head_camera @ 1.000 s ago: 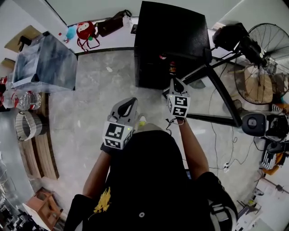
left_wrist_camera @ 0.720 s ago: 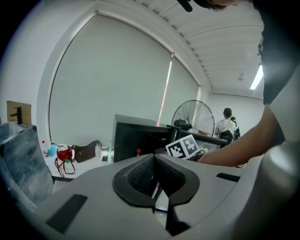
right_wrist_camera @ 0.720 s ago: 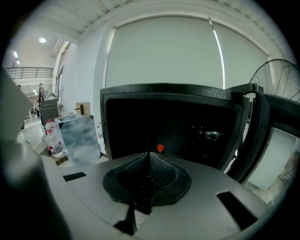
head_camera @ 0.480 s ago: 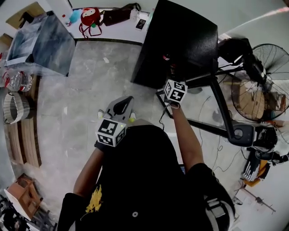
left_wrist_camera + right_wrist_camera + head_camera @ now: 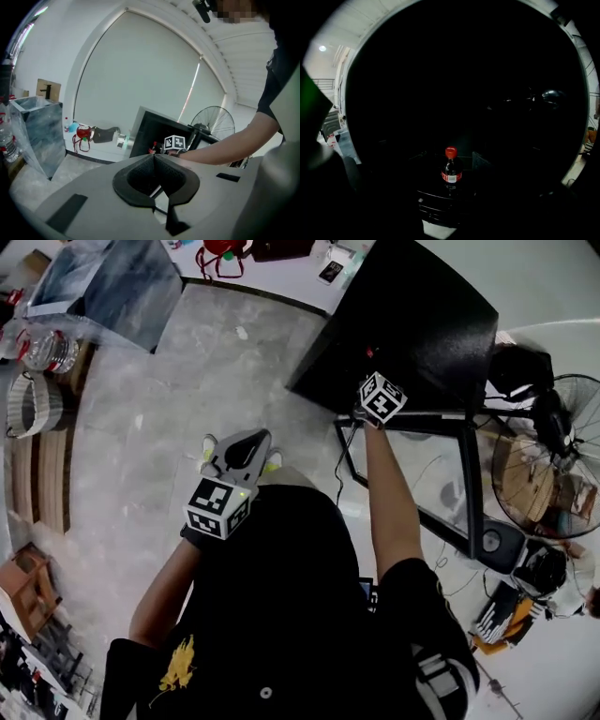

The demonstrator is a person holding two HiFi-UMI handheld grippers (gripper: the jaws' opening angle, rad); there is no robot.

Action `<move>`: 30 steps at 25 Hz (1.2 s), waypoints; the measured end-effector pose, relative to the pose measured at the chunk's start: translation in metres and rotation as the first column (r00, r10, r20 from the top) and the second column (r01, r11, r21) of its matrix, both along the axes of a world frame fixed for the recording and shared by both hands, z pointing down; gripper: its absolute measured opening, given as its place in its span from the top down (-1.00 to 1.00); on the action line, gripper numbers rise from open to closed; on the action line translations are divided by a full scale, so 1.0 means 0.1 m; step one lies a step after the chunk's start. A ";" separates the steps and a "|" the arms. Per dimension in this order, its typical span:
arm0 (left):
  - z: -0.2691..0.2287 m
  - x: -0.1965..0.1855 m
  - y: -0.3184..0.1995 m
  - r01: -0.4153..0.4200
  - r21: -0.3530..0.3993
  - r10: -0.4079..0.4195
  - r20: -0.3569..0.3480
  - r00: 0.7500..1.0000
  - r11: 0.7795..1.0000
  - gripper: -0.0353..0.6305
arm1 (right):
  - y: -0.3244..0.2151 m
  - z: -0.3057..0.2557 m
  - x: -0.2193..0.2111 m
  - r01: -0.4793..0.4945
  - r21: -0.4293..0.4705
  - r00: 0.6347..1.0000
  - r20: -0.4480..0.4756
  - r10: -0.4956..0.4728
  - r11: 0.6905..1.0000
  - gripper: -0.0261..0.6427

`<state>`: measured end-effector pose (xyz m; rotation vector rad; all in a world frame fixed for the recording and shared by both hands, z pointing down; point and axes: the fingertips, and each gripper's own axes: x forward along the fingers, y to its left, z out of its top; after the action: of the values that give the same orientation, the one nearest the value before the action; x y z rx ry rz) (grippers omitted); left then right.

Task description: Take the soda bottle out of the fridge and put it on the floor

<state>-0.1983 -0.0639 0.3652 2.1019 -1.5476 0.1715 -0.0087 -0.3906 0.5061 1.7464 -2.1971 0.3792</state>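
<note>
A small soda bottle (image 5: 451, 171), dark liquid with a red cap and red label, stands upright on a wire shelf (image 5: 436, 199) inside the unlit black fridge (image 5: 422, 324). The right gripper (image 5: 379, 395) reaches in toward it. Its jaws have just been opening wide, with nothing between them. The left gripper (image 5: 240, 442) hangs over the floor (image 5: 159, 427), its jaws pressed together and empty.

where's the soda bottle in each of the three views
Head view: not in it; the black fridge covers it.
Left gripper view: tiny red-capped soda bottle in the fridge opening, centre.
Right gripper view: soda bottle centre, low, upright on a wire shelf.
Shared landmark: the black fridge.
</note>
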 end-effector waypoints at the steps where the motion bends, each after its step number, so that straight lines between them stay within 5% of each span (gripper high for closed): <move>1: 0.02 -0.03 0.00 0.013 -0.005 -0.013 -0.001 1.000 1.000 0.84 | -0.07 0.06 -0.01 -0.003 -0.006 1.000 0.000 0.003 1.000 0.06; 15: 0.12 -0.06 0.10 0.070 -0.038 -0.067 0.067 0.996 0.997 0.84 | -0.66 0.43 -0.17 0.034 -0.091 0.995 -0.088 -0.042 0.995 0.06; 20: 0.13 -0.16 0.20 0.090 -0.050 -0.086 0.081 0.993 0.995 0.84 | -0.66 0.49 -0.17 0.028 -0.111 0.992 -0.117 -0.041 0.993 0.22; 22: 0.15 -0.18 0.23 0.094 -0.054 -0.089 0.080 0.993 0.994 0.84 | -0.63 0.49 -0.16 0.032 -0.110 0.989 -0.142 -0.047 0.993 0.56; 30: 0.12 -0.16 0.29 0.069 -0.051 -0.065 0.067 0.996 0.996 0.84 | -0.41 0.44 -0.13 0.046 -0.121 0.987 -0.146 -0.064 0.992 0.56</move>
<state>-0.2143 -0.0350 0.3775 2.0189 -1.6313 0.2565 -0.0218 -0.4316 0.5502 1.5952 -2.0698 0.3448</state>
